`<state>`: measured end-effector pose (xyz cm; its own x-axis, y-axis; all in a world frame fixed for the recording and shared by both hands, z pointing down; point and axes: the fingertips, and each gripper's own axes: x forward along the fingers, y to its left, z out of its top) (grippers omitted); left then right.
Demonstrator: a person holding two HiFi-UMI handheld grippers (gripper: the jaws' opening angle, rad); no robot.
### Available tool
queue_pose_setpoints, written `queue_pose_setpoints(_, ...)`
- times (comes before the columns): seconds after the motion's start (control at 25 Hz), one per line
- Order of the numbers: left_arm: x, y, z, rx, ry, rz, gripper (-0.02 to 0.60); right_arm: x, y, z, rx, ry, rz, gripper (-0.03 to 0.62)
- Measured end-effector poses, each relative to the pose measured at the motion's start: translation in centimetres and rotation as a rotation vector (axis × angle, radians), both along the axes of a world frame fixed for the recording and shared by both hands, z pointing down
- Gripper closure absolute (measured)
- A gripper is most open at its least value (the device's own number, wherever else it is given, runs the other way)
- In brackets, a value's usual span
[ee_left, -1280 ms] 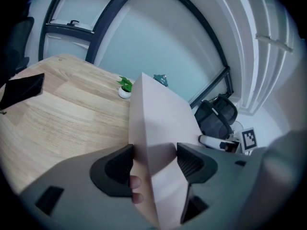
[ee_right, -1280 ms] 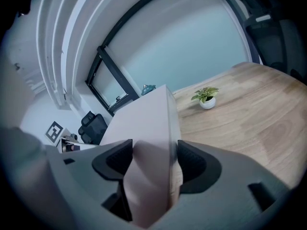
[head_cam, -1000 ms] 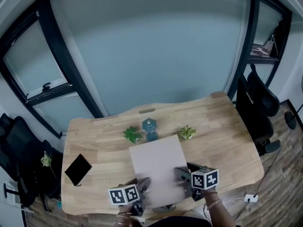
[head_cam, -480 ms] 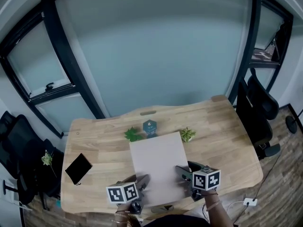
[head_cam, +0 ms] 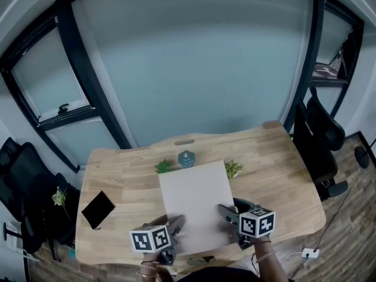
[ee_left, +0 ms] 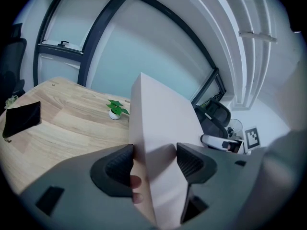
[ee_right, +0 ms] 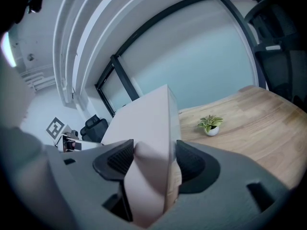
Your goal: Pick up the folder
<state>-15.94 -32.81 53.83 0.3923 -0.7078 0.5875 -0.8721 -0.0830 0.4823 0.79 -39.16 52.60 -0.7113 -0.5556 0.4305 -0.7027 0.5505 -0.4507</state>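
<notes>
The pale pinkish-white flat folder [head_cam: 197, 201] is held between the two grippers over the near edge of the light wooden desk [head_cam: 282, 175], about midway along it. Its far edge reaches toward the middle of the desk.

The left gripper [head_cam: 175, 225] has the folder's left side. Seen from the left gripper view, its dark ribbed pads [ee_left: 120, 164] sit closed against both faces of the folder [ee_left: 163, 123], and the sheet rises at a tilt, clear of the wood. The right gripper [head_cam: 226, 213] has the right side. In the right gripper view its jaws stand fairly wide, yet both press on the folder [ee_right: 144, 119], which bulges a little between them.

Just beyond the folder's far edge stand a small dark green potted plant [head_cam: 164, 167], a teal faceted object [head_cam: 186, 158] and a lighter green potted plant [head_cam: 233, 168], in a row toward the back edge of the desk. A flat black pouch [head_cam: 97, 209] lies near the left edge, well apart from the folder. A black office chair [head_cam: 320, 140] stands off the right end of the desk, in front of the frosted glass wall.
</notes>
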Motion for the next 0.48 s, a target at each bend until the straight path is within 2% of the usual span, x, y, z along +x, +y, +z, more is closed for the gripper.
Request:
queue_pose_setpoints(0.24,0.1,-0.1,-1.5,0.03,-0.022,0.011,0.307,0.1,0.0,-1.6,0.038,-0.001,-0.008,0.316)
queue_pose_setpoints(0.48,-0.5,-0.8,-4.2,0.088,-0.092,0.003,0.308,0.2,-0.2,-3.2,0.079,0.0,-0.011,0.317)
